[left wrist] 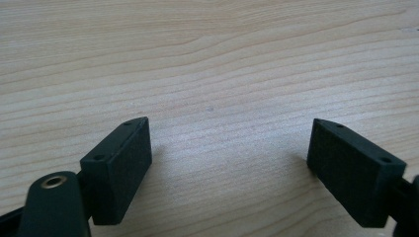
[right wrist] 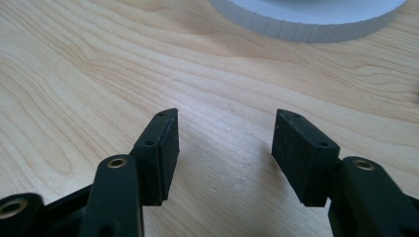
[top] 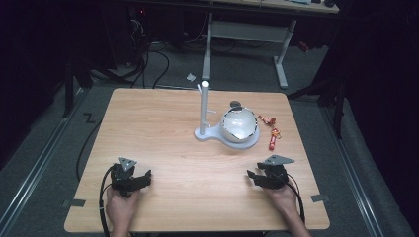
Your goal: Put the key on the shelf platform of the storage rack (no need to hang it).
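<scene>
My left gripper (top: 141, 180) rests low on the wooden table (top: 163, 123) near its front left, held by a hand. In the left gripper view it (left wrist: 230, 123) stands wide open over bare wood. At the front right my right gripper (top: 257, 177) is also hand-held. The right gripper view shows its jaws (right wrist: 226, 113) apart with nothing between them, pointing toward the white stand base (right wrist: 306, 19). A white bowl (top: 239, 124) with a dark patterned rim sits on that base.
A white upright post (top: 203, 106) rises from the stand's left end. Small red wrapped sweets (top: 273, 138) lie to the right of the bowl, with another (top: 267, 119) behind them. A desk frame (top: 281, 59) and cables stand on the floor beyond the table.
</scene>
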The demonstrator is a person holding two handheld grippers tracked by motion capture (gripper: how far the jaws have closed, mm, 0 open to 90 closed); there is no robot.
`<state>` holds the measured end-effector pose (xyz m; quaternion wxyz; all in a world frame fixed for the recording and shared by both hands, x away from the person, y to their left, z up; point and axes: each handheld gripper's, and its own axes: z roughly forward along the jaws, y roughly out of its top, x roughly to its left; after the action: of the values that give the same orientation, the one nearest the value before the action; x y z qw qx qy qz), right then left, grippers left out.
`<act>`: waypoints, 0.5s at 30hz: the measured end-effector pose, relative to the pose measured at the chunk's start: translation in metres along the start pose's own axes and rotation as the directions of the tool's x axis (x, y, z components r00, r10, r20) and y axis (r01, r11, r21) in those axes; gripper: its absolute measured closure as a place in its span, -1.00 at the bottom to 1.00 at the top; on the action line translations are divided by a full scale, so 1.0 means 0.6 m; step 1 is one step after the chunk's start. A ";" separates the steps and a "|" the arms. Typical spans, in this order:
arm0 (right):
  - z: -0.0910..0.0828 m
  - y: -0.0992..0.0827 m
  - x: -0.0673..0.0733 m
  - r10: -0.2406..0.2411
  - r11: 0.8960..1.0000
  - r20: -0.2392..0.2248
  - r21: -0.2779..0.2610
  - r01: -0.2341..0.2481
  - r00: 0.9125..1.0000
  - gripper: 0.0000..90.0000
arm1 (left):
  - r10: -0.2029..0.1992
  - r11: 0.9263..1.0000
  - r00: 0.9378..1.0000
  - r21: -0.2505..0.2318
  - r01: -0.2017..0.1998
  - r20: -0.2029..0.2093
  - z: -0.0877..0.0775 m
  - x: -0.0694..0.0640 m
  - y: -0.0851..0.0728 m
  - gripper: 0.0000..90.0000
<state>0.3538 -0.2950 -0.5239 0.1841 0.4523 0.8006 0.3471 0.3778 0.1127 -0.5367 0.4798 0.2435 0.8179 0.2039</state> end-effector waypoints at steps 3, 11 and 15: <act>-0.012 0.003 -0.012 0.023 1.000 -0.003 -0.009 -0.023 1.000 0.01 | 0.001 1.000 1.000 0.000 -0.001 0.000 0.000 0.000 0.000 -0.61; -0.044 0.005 -0.060 0.084 0.996 0.049 -0.030 -0.083 0.995 0.05 | 0.001 1.000 1.000 0.000 -0.001 0.000 0.000 0.000 0.000 -0.61; -0.054 0.007 -0.085 0.113 0.993 0.084 -0.052 -0.109 0.990 0.07 | 0.001 1.000 1.000 0.000 -0.001 0.000 0.000 0.000 0.000 -0.61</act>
<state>0.3630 -0.3495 -0.4993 0.2098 0.5062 0.7571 0.3557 0.3778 0.1128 -0.5367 0.4798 0.2439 0.8177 0.2040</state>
